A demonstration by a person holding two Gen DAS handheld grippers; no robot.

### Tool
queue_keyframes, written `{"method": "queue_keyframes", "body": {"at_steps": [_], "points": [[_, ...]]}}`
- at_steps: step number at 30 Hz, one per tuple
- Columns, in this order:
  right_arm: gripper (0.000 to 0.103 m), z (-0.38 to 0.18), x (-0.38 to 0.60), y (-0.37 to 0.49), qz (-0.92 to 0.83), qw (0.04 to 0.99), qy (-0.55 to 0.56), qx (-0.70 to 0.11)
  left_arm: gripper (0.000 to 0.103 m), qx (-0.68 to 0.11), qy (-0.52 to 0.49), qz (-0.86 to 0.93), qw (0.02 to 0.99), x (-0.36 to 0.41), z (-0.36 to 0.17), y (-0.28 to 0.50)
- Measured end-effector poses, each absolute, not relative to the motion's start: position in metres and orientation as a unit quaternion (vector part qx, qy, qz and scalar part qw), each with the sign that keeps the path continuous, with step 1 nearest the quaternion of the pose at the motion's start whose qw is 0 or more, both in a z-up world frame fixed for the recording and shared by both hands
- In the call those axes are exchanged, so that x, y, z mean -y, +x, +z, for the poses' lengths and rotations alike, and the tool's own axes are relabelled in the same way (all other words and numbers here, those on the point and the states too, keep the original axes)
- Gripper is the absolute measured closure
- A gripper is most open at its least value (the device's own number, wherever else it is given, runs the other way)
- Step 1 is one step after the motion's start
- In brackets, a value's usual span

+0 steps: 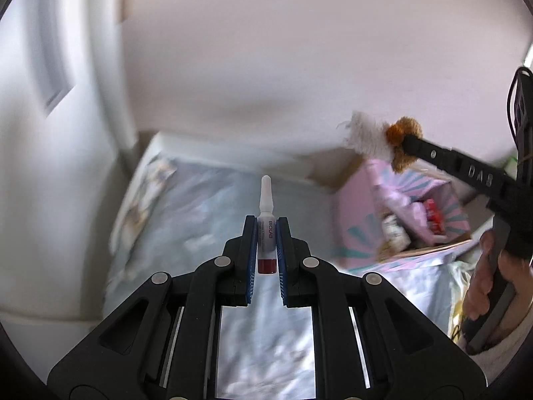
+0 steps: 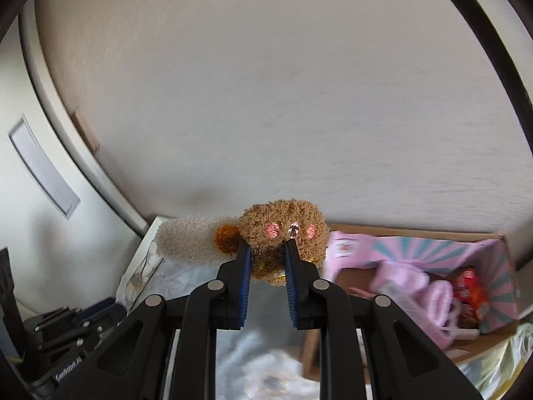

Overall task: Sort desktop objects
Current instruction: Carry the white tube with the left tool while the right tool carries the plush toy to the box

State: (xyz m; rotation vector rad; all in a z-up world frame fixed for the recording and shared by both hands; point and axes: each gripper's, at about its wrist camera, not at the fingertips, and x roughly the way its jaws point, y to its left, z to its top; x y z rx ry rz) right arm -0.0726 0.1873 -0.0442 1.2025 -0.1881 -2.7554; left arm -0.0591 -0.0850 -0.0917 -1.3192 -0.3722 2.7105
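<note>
My left gripper (image 1: pixel 266 225) is shut on a small BIOLAB vial (image 1: pixel 266 233) with a white tip and dark red base, held above the pale blue floral tablecloth (image 1: pixel 200 206). My right gripper (image 2: pixel 266 250) is shut on a brown plush toy (image 2: pixel 283 233) with pink cheeks and a cream fluffy tail, held in the air left of the box. The plush (image 1: pixel 396 143) and the right gripper also show at the right of the left wrist view. A cardboard box (image 2: pixel 499 286) with a pink and teal lining holds pink items and a red packet.
A plain wall stands close behind the table. A white panel and door frame (image 2: pixel 43 173) are at the left. Part of the left gripper's black body (image 2: pixel 66 333) shows at the lower left of the right wrist view. The person's hand (image 1: pixel 489 283) grips the right handle.
</note>
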Motion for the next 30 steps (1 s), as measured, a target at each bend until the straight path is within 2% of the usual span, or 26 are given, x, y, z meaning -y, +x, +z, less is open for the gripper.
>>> {"method": "queue_keyframes", "body": {"at_steps": [7, 15, 20, 30], "points": [[0.085, -0.032, -0.267, -0.045, -0.918, 0.001, 0.39, 0.074, 0.093, 0.088, -0.425, 0.891, 0.131, -0.005, -0.065, -0.087], [0.085, -0.049, -0.34, -0.024, -0.906, -0.036, 0.413, 0.081, 0.093, 0.047, -0.46, 0.87, 0.169, -0.099, -0.087, -0.121], [0.085, -0.065, -0.374, -0.022, -0.896, -0.041, 0.434, 0.087, 0.093, 0.035, -0.482, 0.861, 0.155, -0.128, -0.106, -0.134], [0.085, -0.1, -0.37, -0.036, -0.888, -0.027, 0.452, 0.078, 0.093, 0.026, -0.505, 0.856, 0.111, -0.14, -0.133, -0.149]]}}
